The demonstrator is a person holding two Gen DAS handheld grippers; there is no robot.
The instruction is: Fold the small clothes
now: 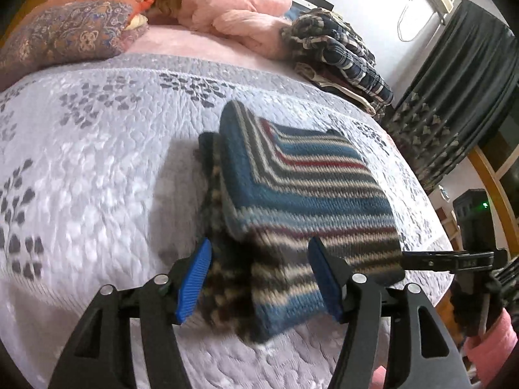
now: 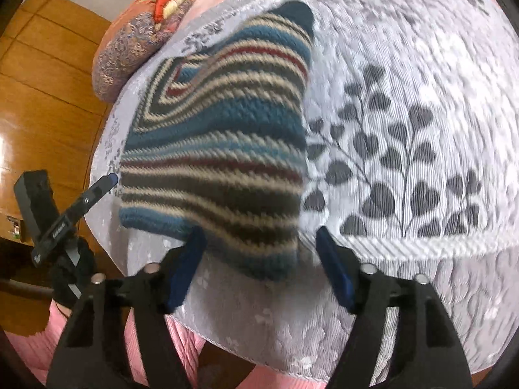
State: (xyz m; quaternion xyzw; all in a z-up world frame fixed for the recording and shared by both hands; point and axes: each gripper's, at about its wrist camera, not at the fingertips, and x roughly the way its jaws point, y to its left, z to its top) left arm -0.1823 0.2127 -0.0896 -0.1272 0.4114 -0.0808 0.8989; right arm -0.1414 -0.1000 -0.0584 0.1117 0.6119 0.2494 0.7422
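Striped knit sweater (image 1: pixel 292 194) lying folded on the bed quilt (image 1: pixel 97 162), near its edge. Left claw (image 1: pixel 259 282) spread wide around one end, right claw (image 2: pixel 259 265) spread too, nothing pinched. Soft, thick, floppy; best pinched at a folded edge, through all layers.

1. bed (image 1: pixel 97 149) under a pale quilted cover with grey leaf prints.
2. folded striped knit garment (image 1: pixel 301 188) lies on it, between the left hand-held gripper (image 1: pixel 259 278) pads.
3. far beyond: patterned cushions (image 1: pixel 71 32), pink bedding (image 1: pixel 233 9), plaid clothes pile (image 1: pixel 340 55).
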